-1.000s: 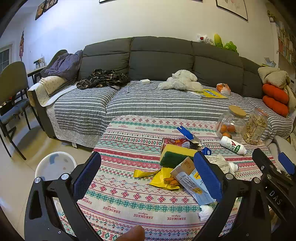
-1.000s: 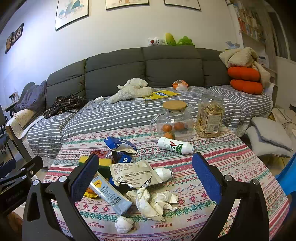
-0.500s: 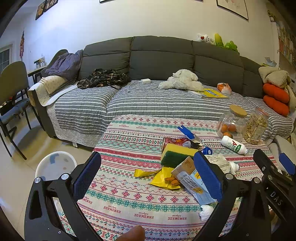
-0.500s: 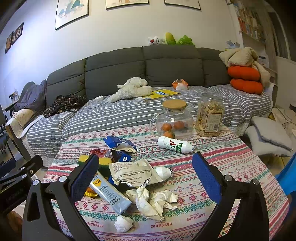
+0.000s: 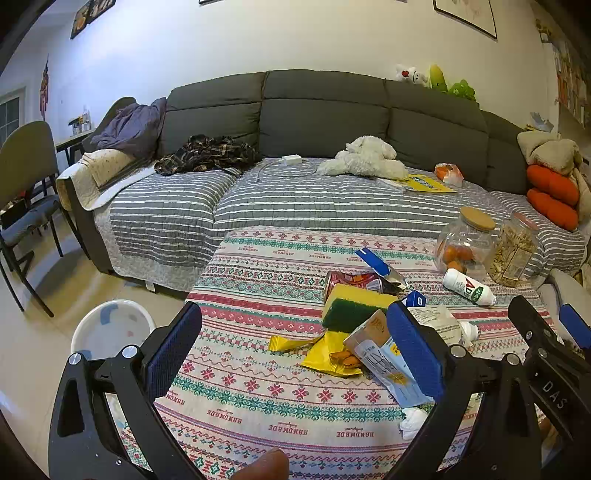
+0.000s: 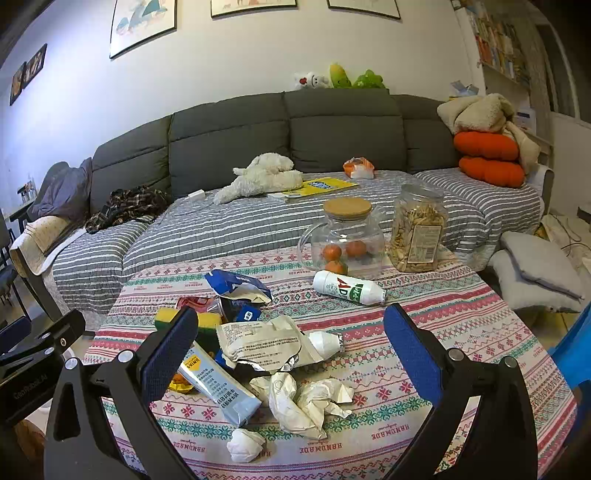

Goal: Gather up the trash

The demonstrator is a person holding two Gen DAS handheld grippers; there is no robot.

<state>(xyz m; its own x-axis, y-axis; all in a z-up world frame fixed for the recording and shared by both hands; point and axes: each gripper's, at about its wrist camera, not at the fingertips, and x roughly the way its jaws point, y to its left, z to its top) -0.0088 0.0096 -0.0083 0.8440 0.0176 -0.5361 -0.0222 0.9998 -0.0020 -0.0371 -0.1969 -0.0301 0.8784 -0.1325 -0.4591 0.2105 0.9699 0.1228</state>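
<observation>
This was a home living room: a long grey sofa (image 5: 325,122) with striped covers, a plush dog (image 6: 262,175), framed pictures (image 6: 142,24) on the wall, and bookshelves (image 6: 498,40).

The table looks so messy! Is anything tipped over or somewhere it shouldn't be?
Yes. A white bottle lies on its side beside the glass jar. A yellow-green sponge sits among the torn wrappers and crumpled tissues.
</observation>
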